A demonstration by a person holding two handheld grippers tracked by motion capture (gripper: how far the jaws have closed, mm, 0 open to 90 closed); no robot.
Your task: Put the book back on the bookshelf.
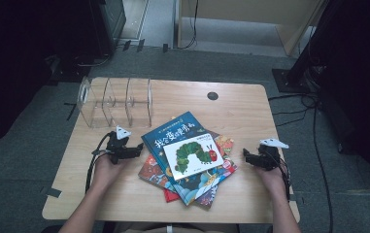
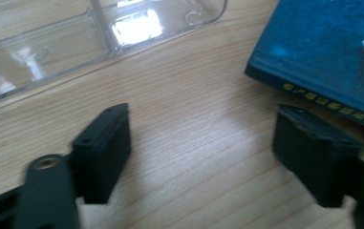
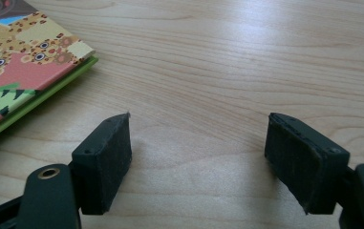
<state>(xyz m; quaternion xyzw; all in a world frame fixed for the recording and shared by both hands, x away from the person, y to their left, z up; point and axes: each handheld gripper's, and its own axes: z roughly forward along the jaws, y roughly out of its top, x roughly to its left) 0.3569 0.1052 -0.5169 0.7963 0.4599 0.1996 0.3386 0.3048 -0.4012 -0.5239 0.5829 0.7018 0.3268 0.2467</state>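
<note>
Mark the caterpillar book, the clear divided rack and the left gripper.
caterpillar book (image 1: 193, 155), high view, middle of its white cover, top of the pile.
clear divided rack (image 1: 114, 102), high view, a middle divider.
left gripper (image 1: 139, 147), high view, between its open jaws' tips.

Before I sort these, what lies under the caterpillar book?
The caterpillar book tops a blue book; more picture books fan out beneath, their covers mostly hidden.

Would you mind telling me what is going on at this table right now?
A person holds a pair of tongs in each hand beside a loose stack of picture books on a wooden table. The left tongs and right tongs are both open and empty, flanking the stack. A clear divided rack stands behind, with no books in it.
</note>
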